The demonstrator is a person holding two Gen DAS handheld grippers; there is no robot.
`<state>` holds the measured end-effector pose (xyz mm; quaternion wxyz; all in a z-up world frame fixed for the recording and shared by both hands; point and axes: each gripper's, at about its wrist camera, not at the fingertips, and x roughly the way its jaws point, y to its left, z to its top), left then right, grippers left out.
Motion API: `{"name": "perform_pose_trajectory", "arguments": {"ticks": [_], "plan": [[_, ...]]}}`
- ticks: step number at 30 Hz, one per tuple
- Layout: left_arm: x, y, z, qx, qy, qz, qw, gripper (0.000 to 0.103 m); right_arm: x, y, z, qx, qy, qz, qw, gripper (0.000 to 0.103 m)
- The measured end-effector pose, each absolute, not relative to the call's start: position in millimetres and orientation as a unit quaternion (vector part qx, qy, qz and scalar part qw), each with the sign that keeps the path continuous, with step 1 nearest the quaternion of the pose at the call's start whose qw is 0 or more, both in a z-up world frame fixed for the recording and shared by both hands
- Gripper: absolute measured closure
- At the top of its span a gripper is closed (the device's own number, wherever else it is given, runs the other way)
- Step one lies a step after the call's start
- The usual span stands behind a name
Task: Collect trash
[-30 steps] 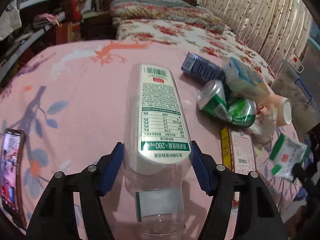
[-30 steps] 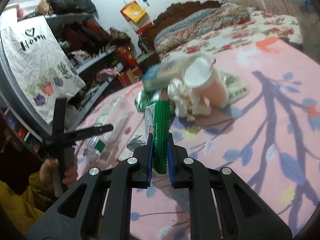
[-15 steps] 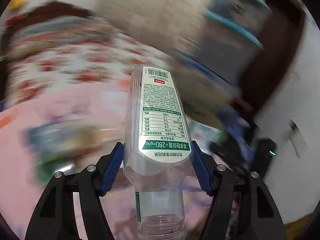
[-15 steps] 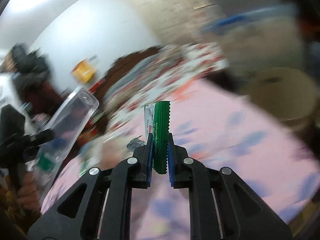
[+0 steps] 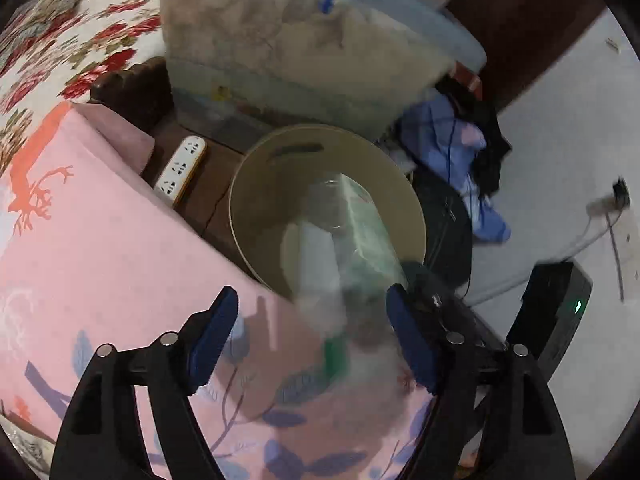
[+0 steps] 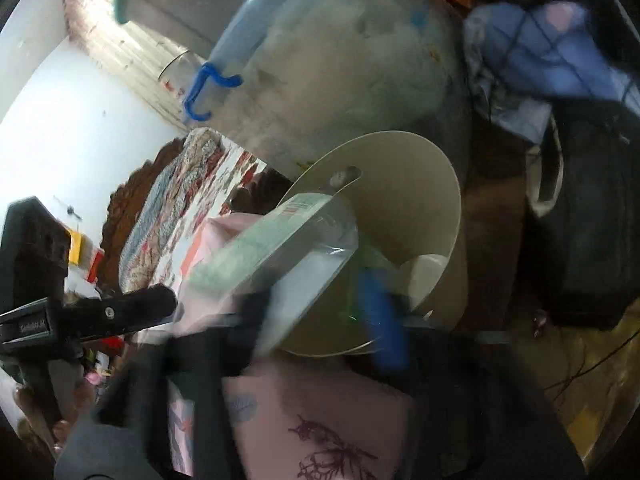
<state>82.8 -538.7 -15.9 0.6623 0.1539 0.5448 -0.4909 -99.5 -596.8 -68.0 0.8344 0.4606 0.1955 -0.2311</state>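
Bin (image 5: 248, 184), one, beige, beside the pink tabletop (image 5: 100, 264), one blurred clear bottle (image 5: 340, 240) between left hand-held gripper (image 5: 312, 336) jaws, opening, pads clear of it, right hand-held gripper (image 6: 316, 312) smeared, jaws opening, contents indistinct.

I see: pink cloth-covered table with leaf print (image 5: 100, 264) | dark brown floor (image 5: 208, 196) beside it | white power strip (image 5: 180, 170) and round beige plastic bin (image 5: 408, 200) on floor

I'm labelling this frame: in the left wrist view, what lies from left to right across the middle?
Pink bedspread → white power strip → beige trash bin → blue clothing → wall socket.
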Motion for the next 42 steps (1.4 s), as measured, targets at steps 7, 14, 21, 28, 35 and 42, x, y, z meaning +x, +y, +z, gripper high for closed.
{"name": "perform_pose_trajectory", "arguments": {"ticks": [7, 14, 21, 28, 35, 42], "plan": [[62.1, -445.6, 38.0, 0.08, 0.483, -0.524, 0.697, 0.03, -111.3, -572.8, -51.2, 0.423, 0.14, -0.242, 0.862, 0.028], [11.7, -247.8, 37.7, 0.061, 0.446, -0.482, 0.752, 0.03, -61.7, -486.8, -29.5, 0.391, 0.15, -0.132, 0.898, 0.034], [6.3, -73.2, -0.6, -0.061, 0.49, -0.312, 0.812, 0.03, 18.2, -361.1, -16.2, 0.328, 0.233, 0.028, 0.915, 0.038], [16.0, -29.5, -21.3, -0.092, 0.496, -0.258, 0.824, 0.025, 69.0, -258.5, -3.9, 0.236, 0.296, 0.1, 0.92, 0.032], [17.8, -61.6, -43.3, -0.035, 0.499, -0.239, 0.833, 0.018, 74.5, -240.3, -7.7, 0.212, 0.302, 0.064, 0.927, 0.054], [2.2, -70.2, -54.1, 0.04, 0.469, -0.216, 0.855, 0.024, 11.0, -311.7, -29.5, 0.315, 0.276, -0.001, 0.908, 0.032]]}}
